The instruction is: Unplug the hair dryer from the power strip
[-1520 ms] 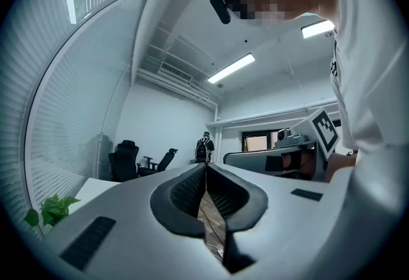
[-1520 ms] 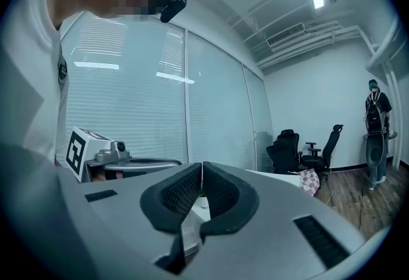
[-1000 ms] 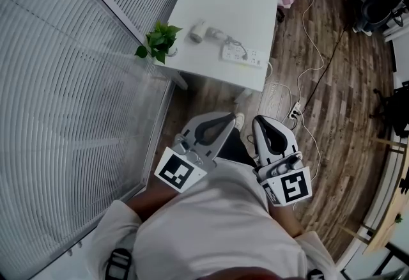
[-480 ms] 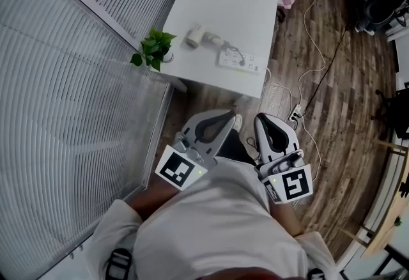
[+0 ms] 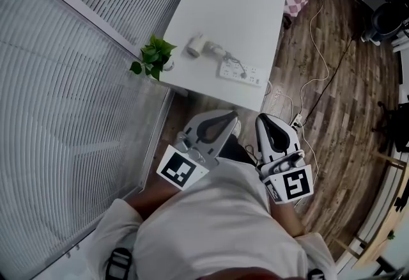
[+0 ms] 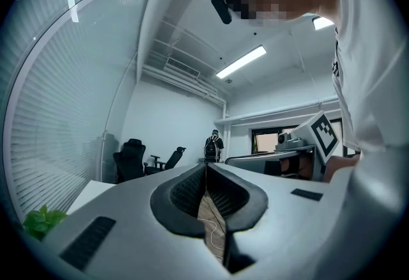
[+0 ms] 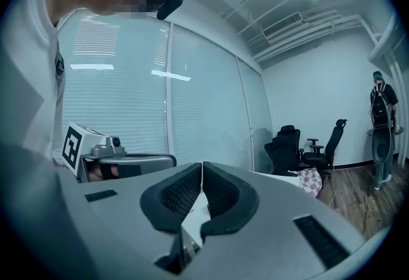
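Head view: the hair dryer (image 5: 197, 46) is lying on the white counter (image 5: 236, 10), its cord running to the power strip (image 5: 241, 71) just beside it, well ahead of both tongs. The left tongs (image 5: 231, 117) & right tongs (image 5: 263, 121) are sitting closed, empty. A plant (image 5: 153, 58) is filling the only pot, at the counter's corner

Left gripper view: tips are meeting, nothing btwn

Right gripper view: same

Prob. the light strip will be lifting w/ the stiff plug: pin it & grip the plug body, not the soft cord

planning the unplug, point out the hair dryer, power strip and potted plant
hair dryer (image 5: 195, 47), head view, its body
power strip (image 5: 241, 72), head view, top face
potted plant (image 5: 153, 57), head view, its leaves
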{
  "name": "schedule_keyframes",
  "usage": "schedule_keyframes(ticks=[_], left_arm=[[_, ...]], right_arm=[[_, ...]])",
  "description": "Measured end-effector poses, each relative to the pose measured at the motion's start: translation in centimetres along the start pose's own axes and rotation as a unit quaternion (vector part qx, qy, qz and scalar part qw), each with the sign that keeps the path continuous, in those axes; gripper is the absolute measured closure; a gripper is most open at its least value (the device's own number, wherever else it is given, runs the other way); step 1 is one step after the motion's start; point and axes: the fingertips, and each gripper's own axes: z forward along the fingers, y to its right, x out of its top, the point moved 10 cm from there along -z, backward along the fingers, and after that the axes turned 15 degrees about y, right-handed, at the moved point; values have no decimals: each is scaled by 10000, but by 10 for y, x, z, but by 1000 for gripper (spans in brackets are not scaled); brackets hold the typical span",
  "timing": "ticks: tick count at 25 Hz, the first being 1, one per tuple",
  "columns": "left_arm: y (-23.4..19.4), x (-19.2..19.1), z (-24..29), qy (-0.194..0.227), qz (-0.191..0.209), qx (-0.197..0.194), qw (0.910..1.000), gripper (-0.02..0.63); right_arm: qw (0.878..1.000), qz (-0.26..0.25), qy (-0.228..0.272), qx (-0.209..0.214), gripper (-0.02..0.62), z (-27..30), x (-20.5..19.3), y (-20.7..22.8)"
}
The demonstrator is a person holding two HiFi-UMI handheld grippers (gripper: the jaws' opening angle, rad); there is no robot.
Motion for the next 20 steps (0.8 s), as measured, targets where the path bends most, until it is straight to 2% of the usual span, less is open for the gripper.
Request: schedule_keyframes(ticks=[20], left_arm=[[-46,-9,85,-3,84,152,9998,574]], right_arm=[[9998,3,-1,180,561,57,3,85]])
